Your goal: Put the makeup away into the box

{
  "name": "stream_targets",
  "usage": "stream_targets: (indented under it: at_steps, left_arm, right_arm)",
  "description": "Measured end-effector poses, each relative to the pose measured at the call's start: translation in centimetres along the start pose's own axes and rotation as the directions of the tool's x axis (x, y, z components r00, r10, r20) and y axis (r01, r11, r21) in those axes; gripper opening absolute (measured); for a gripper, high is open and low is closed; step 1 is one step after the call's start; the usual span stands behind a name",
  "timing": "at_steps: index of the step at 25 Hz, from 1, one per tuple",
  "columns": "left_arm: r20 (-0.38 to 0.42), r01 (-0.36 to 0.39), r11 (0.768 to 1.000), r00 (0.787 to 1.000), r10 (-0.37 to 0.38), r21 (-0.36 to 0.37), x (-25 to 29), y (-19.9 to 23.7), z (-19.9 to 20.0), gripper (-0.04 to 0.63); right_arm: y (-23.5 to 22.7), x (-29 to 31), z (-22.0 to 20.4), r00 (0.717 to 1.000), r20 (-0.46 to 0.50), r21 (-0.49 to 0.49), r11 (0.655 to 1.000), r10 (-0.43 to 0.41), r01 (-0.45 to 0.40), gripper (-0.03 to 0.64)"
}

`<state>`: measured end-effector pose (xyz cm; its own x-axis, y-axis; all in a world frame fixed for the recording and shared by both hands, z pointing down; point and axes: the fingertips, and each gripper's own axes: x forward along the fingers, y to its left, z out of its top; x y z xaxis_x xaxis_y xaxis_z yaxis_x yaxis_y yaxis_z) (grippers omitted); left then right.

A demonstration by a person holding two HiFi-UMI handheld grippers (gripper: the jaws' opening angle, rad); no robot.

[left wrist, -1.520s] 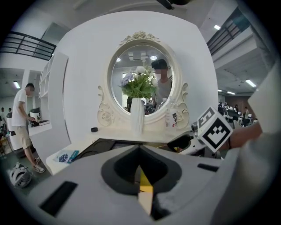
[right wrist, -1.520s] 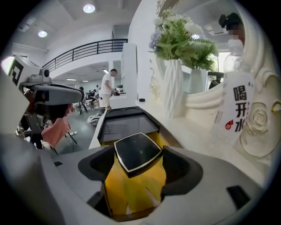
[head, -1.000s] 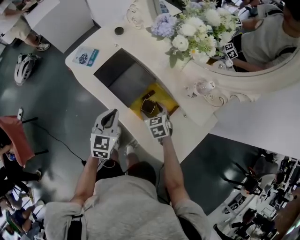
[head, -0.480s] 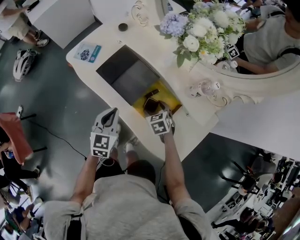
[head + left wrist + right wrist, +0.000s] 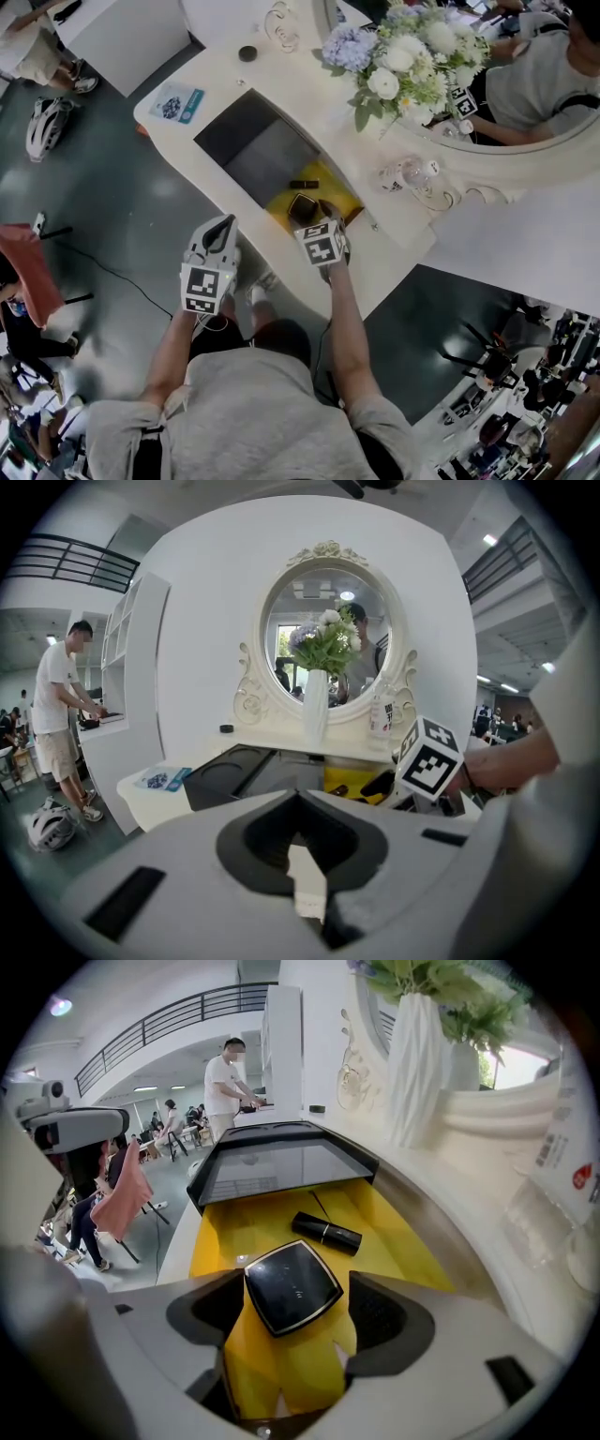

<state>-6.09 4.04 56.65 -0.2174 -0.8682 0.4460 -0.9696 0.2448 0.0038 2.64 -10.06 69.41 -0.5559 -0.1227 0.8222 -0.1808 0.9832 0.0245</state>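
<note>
Black compact (image 5: 292,1283) lies in the wide-apart right claw (image 5: 298,1303), glossy, likely slippery. Pinch its side edges; left claw (image 5: 298,803) closed, empty

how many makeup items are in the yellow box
2. A black compact lies in the yellow box between the open jaws of the right gripper; a black lipstick tube lies beyond it. Others may be hidden.

The box (image 5: 394,1232) is bright yellow inside. In it lies a glossy black compact (image 5: 292,1285) with a thin pale rim, and at its 1 o'clock a black lipstick (image 5: 325,1231). The table (image 5: 281,84) is cream. The flowers (image 5: 403,47) are white and lilac with green leaves. The left gripper (image 5: 298,799) and right gripper (image 5: 295,1281) are pale grey with black pads. The right one's cube (image 5: 322,248) is white with black squares.
</note>
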Motion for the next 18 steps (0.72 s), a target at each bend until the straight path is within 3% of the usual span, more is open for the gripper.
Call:
stream_targets:
  at_steps: [9,16,18]
  left_arm:
    - [0.074,0.015,0.999,0.997,-0.018,0.051,-0.8,-1.7,4.4,0.002]
    - [0.171,0.042,0.992,0.983,-0.062,0.116,-1.0,-4.3,9.9,0.002]
    - [0.192,0.056,0.989,0.978,-0.081,0.134,-1.0,-5.3,11.1,0.002]
  right_arm:
    - [-0.4,-6.1,3.9,0.983,0.182,0.057,0.998,-0.038,0.028,0.359]
    - [-1.6,-15.1,7.4,0.908,0.406,0.132,0.990,-0.106,0.057,0.356]
    - [-2.2,-17.7,7.9,0.872,0.461,0.155,0.982,-0.165,0.104,0.284]
